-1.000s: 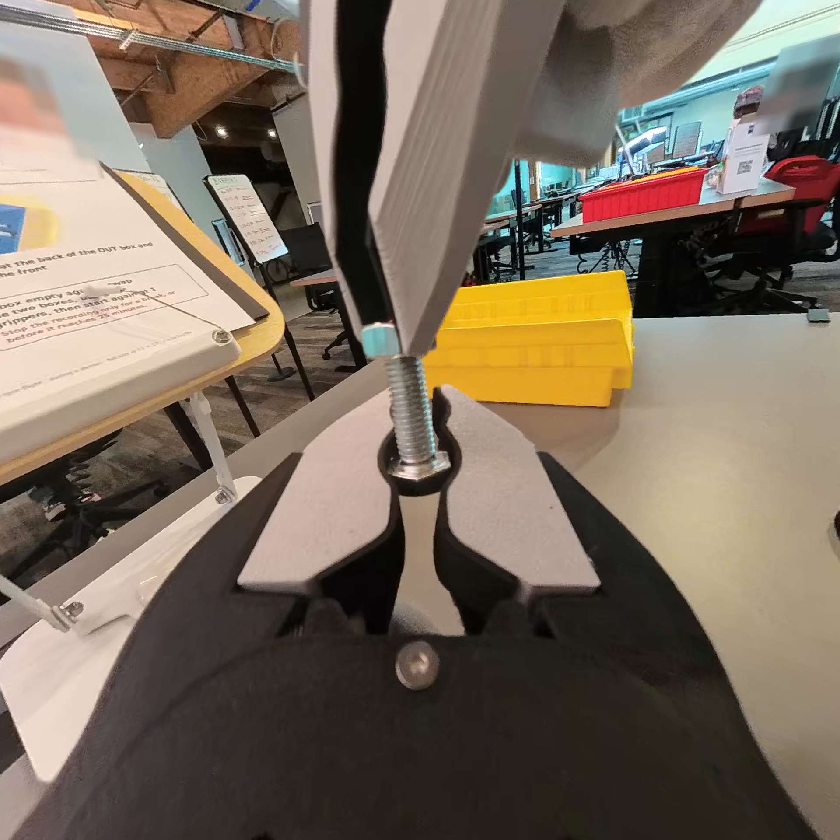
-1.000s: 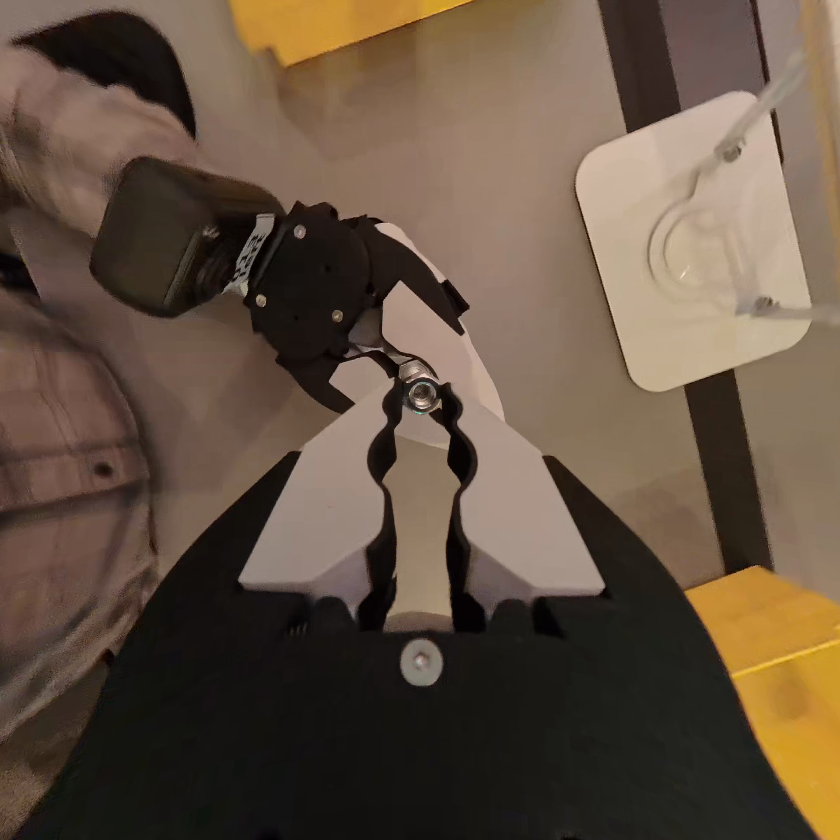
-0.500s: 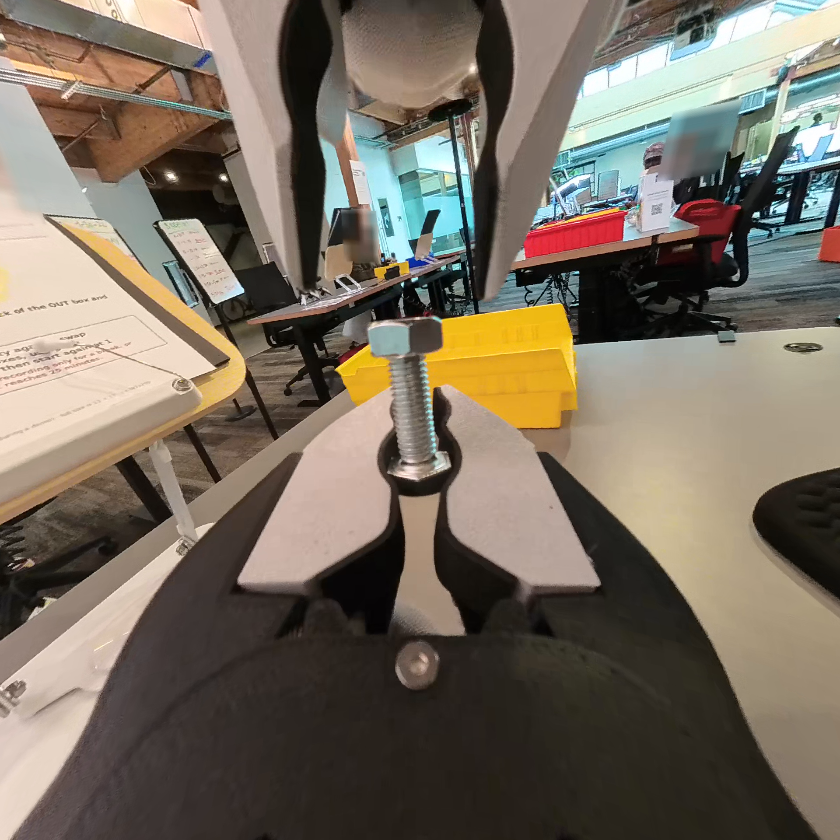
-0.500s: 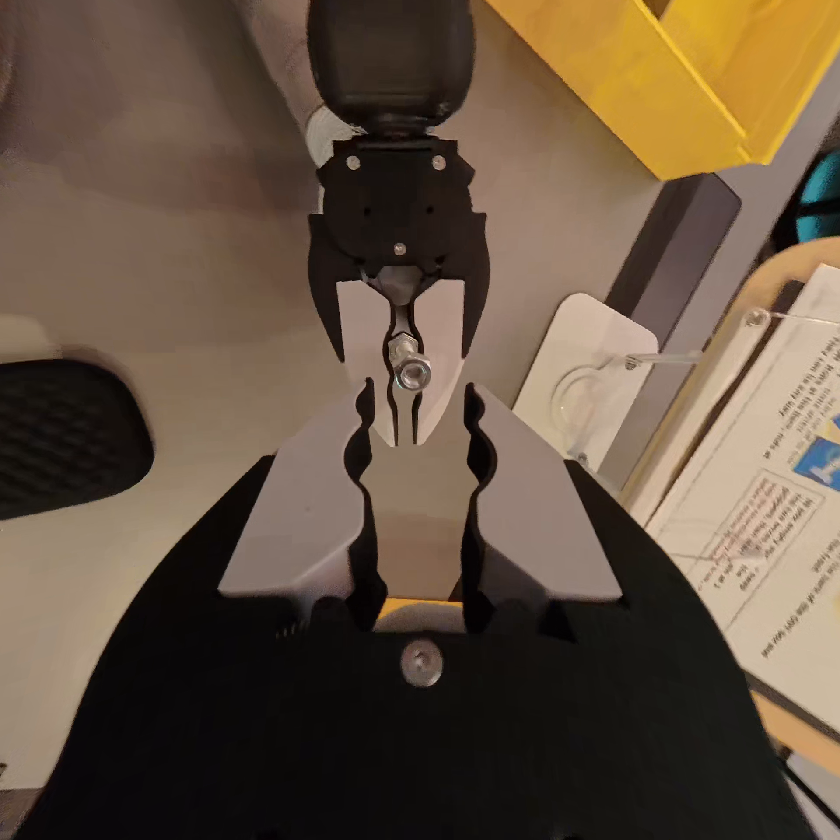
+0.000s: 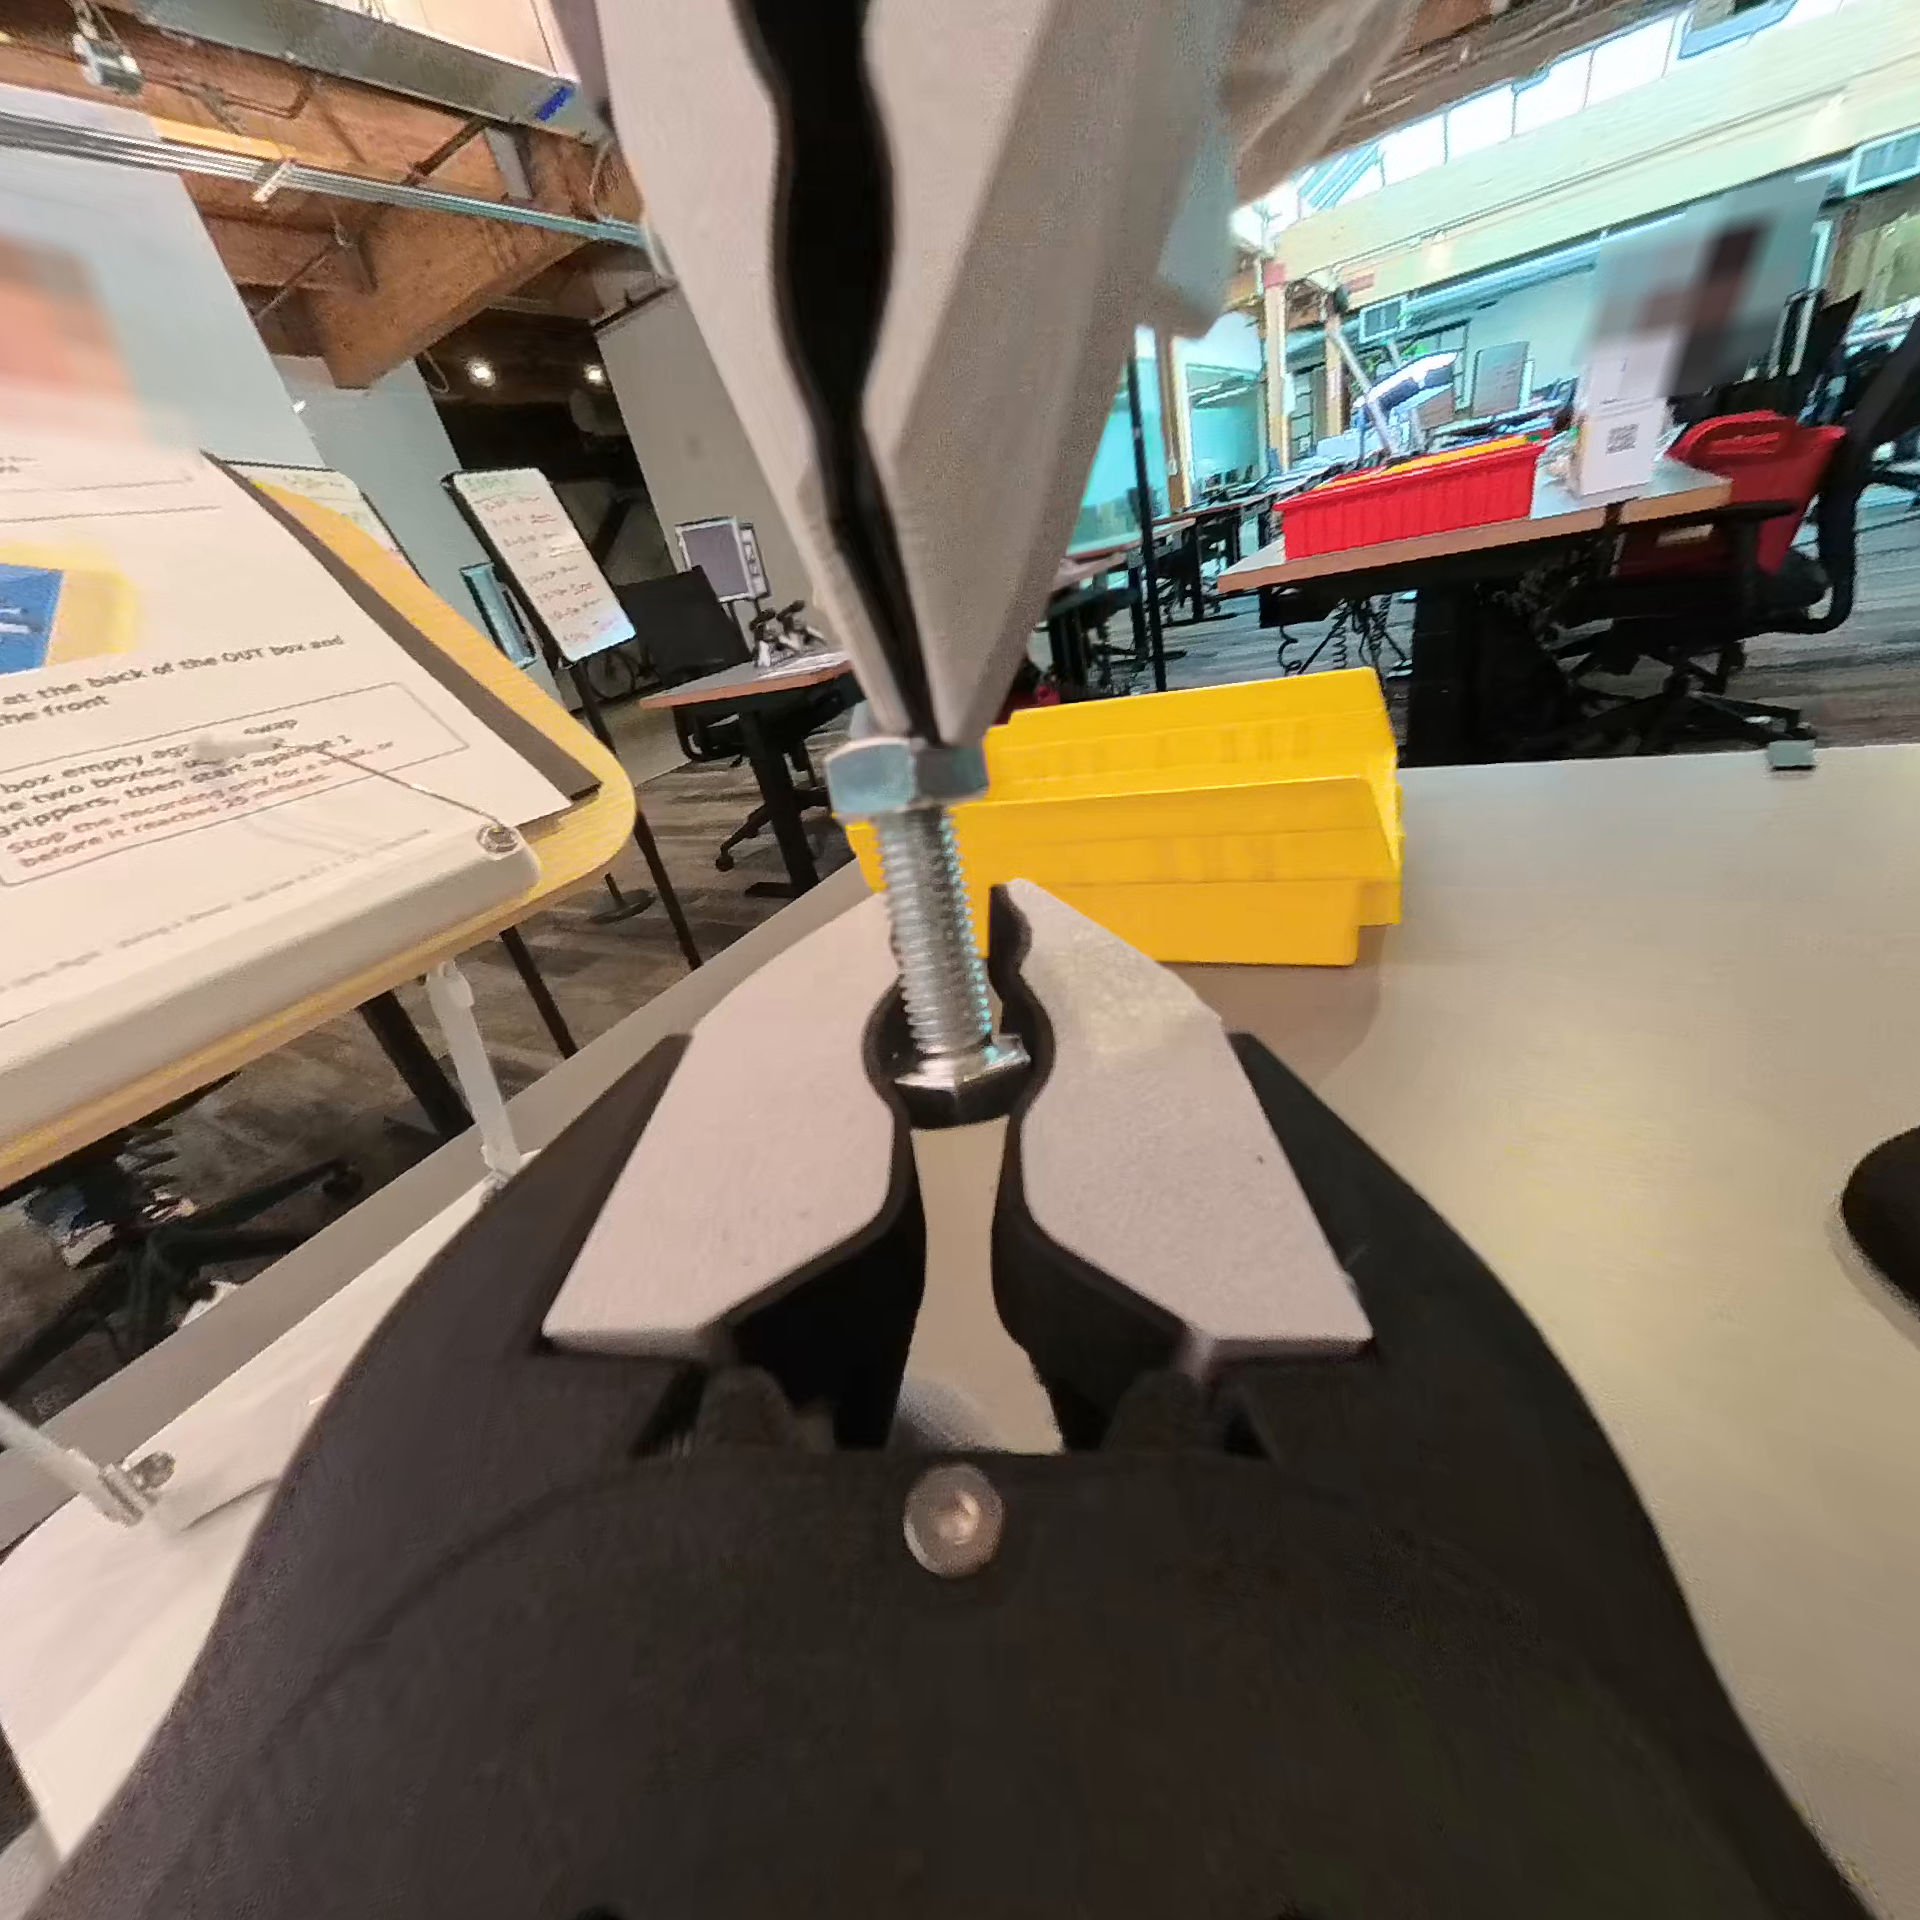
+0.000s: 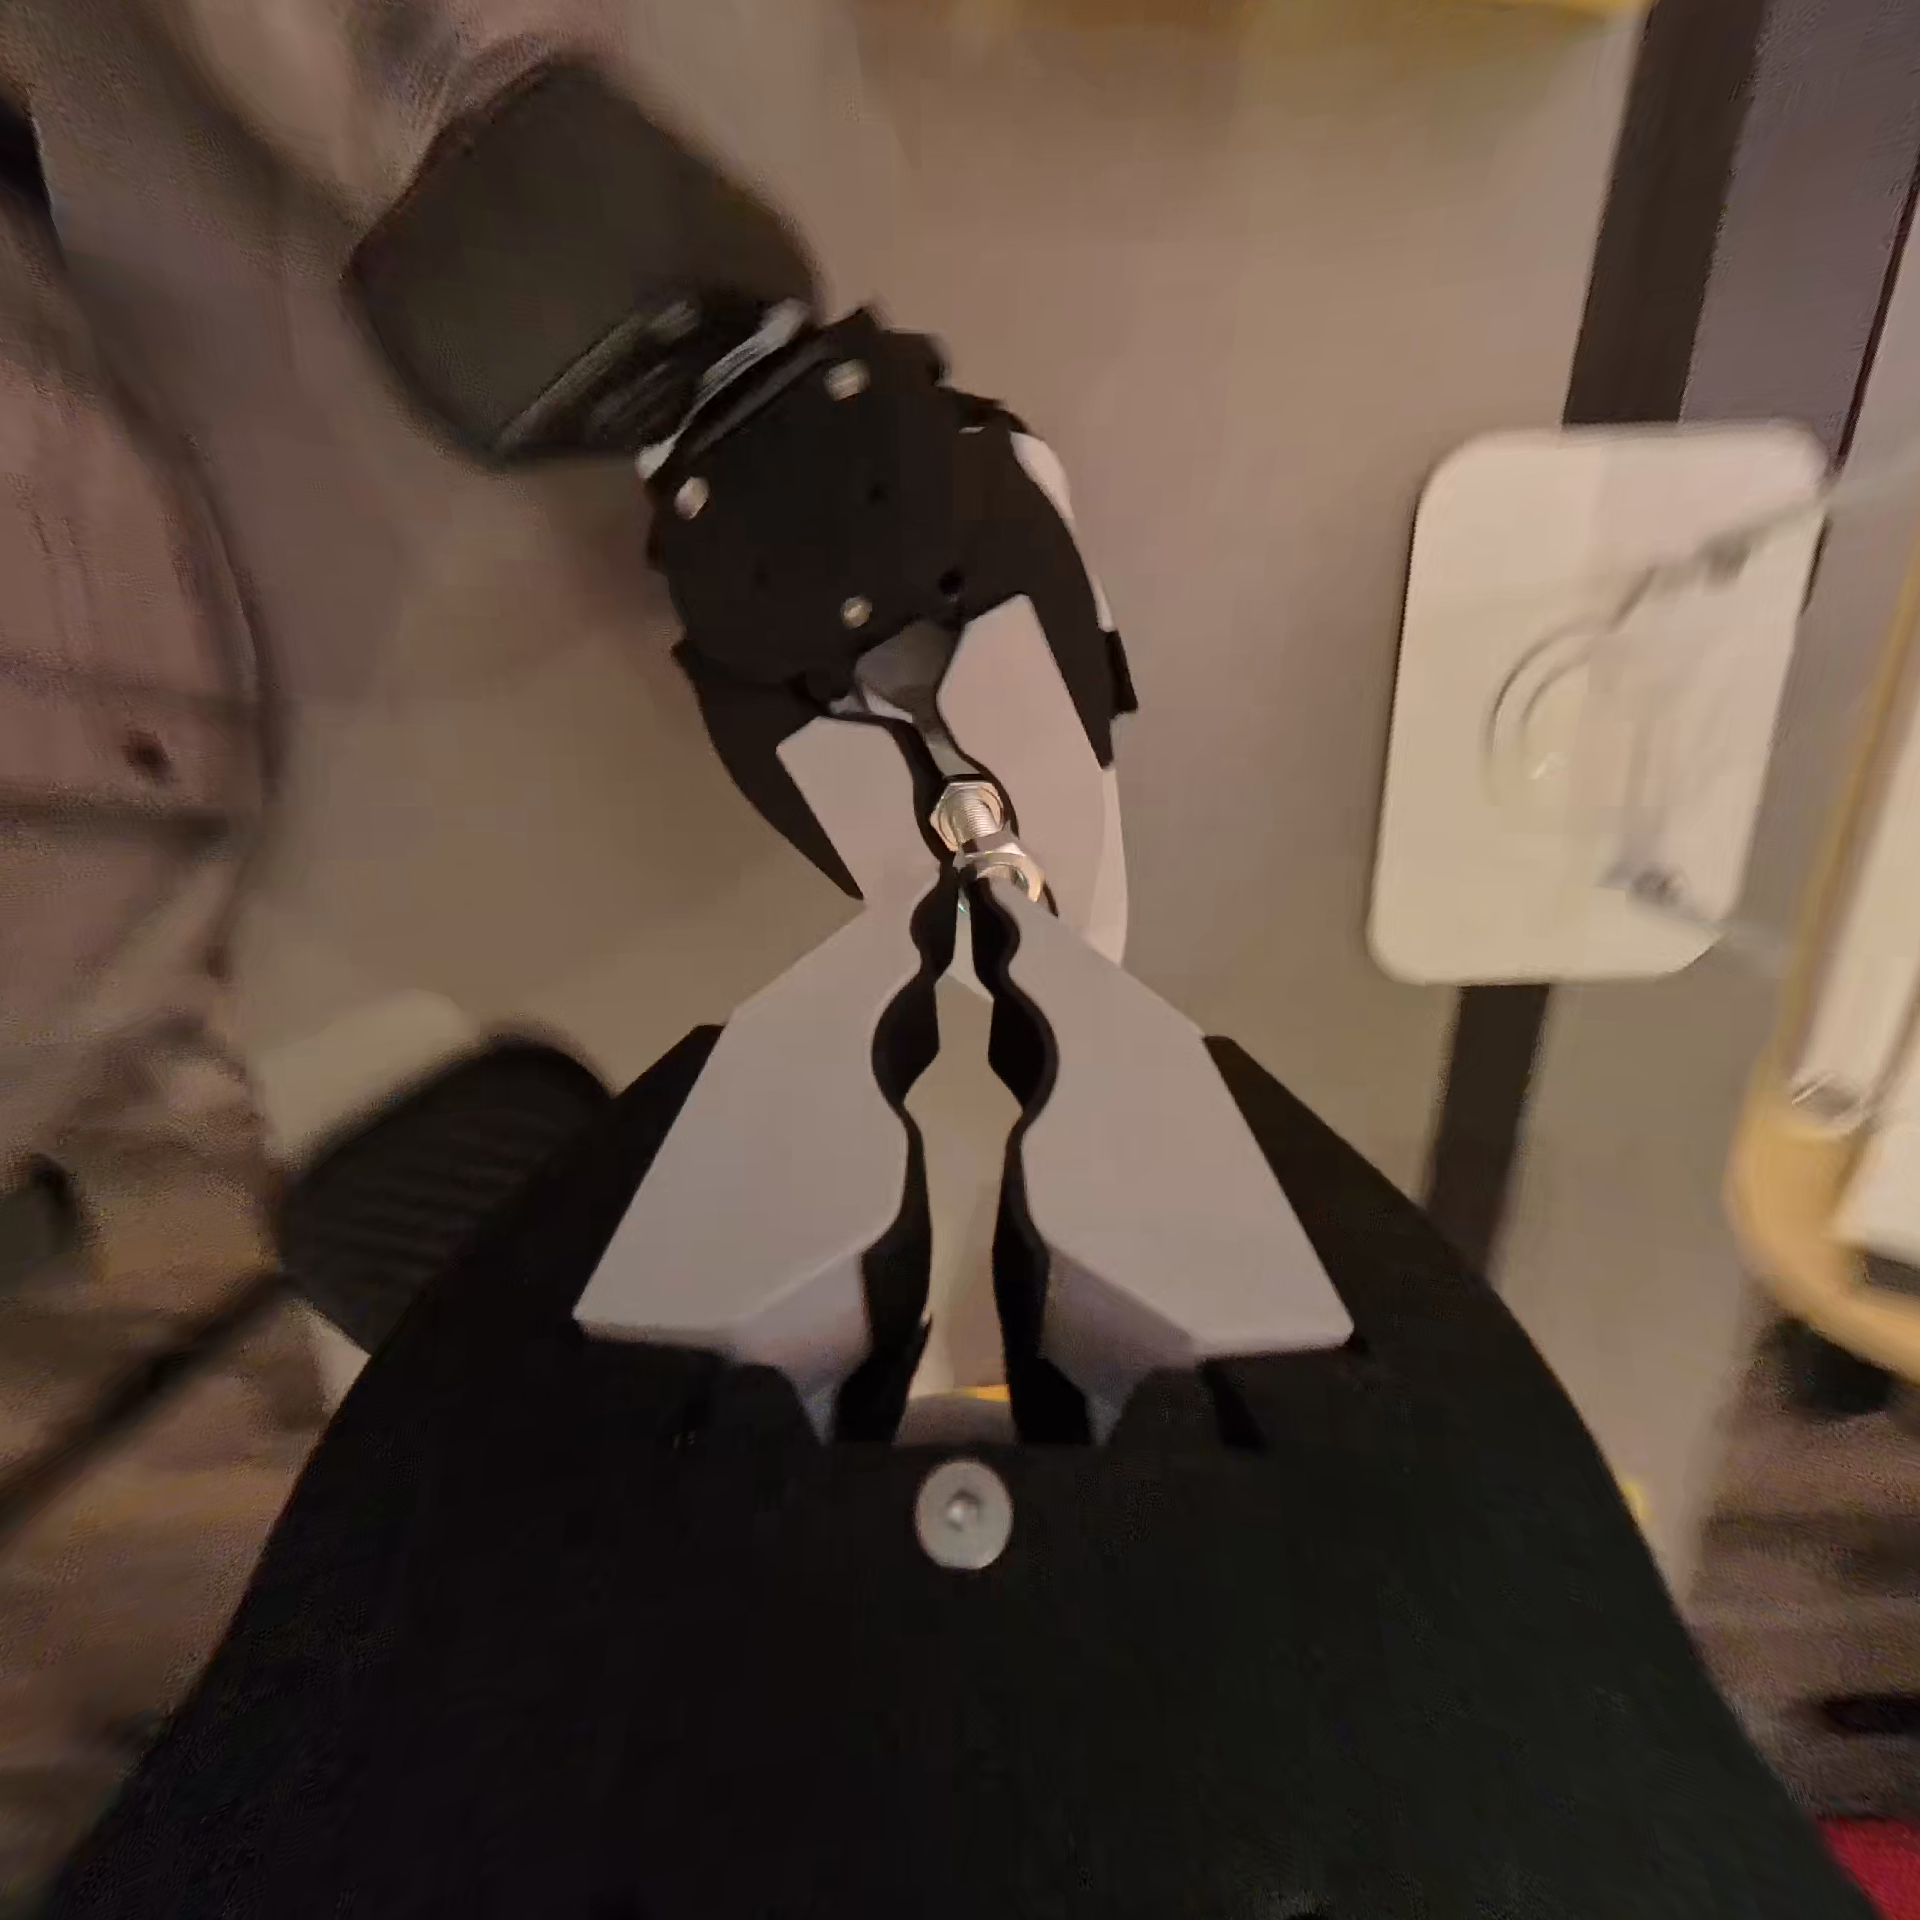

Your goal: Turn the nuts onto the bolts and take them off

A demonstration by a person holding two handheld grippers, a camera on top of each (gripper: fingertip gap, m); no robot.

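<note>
Your left gripper clamps the hex head of a threaded silver steel bolt, upright over the grey tabletop. Your right gripper pinches the hex nut at its top — stacked yellow plastic bins sit near the far edge, contents hidden.

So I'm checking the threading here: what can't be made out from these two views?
- Left wrist view: the right gripper covers the top of the nut, so the bolt tip and thread engagement are hidden.
- Left wrist view: the bolt head sits in the left gripper, its underside unseen.
- Right wrist view: motion blur; the nut is too small to read, and the sleeve is smeared.
</note>
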